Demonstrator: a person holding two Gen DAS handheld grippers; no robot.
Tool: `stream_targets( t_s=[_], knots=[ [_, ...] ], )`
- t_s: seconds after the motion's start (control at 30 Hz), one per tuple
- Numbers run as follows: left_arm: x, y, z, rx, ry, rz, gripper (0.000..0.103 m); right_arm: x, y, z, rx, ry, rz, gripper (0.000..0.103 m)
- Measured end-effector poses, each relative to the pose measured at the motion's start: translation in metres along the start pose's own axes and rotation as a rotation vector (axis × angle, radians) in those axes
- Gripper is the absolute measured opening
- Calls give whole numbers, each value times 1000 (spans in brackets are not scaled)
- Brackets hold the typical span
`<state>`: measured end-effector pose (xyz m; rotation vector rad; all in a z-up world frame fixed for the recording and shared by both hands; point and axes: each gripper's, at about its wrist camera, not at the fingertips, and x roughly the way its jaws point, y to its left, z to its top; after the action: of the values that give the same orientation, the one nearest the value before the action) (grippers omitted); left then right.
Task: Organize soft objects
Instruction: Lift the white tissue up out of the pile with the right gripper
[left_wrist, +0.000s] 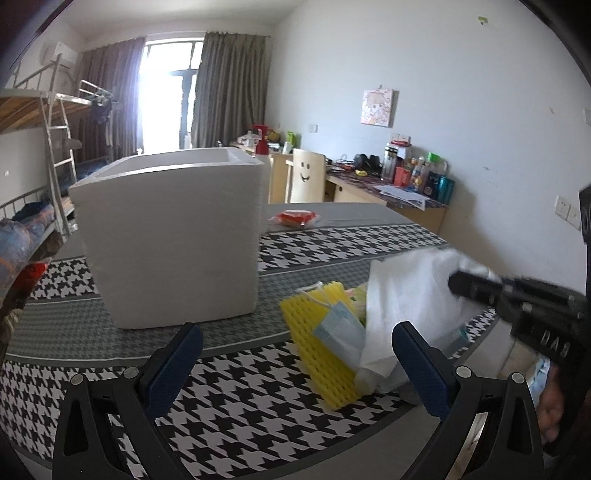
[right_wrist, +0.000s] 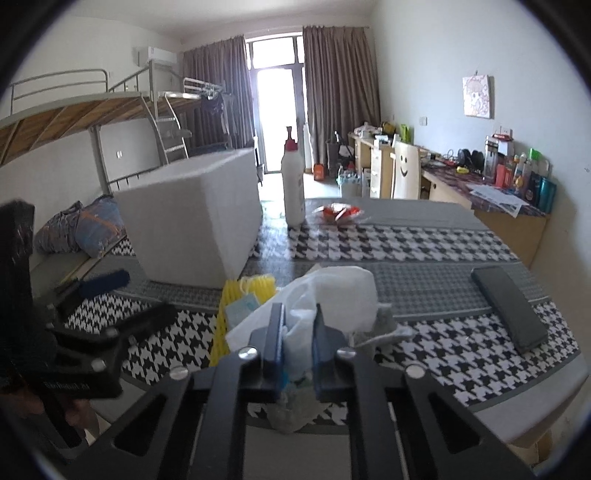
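A white plastic bag lies crumpled on the houndstooth tablecloth, and my right gripper is shut on its near fold. In the left wrist view the right gripper reaches into the white plastic bag from the right. Beside the bag on the left lie a yellow foam net and a light blue face mask. My left gripper is open over the cloth with nothing between its fingers, just left of the pile. A white foam box stands behind, its top open.
A white bottle with a red cap stands past the box, and a red packet lies next to it. On the right of the table lies a flat black case. A bunk bed is to the left; cluttered desks line the right wall.
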<state>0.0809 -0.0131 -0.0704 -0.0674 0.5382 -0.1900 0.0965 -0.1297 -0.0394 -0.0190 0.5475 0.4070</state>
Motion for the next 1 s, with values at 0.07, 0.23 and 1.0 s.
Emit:
stream_targets(
  t_s=[0.07, 0.23, 1.0],
  knots=[
    [0, -4, -1, 11, -1, -16, 102, -4, -2, 4, 4, -21, -1, 13],
    [1, -11, -4, 32, 6, -41, 102, -9, -5, 10, 7, -50, -9, 10],
    [-1, -20, -7, 69, 34, -97, 102, -51, -40, 25, 83, -209, -74, 9]
  ],
)
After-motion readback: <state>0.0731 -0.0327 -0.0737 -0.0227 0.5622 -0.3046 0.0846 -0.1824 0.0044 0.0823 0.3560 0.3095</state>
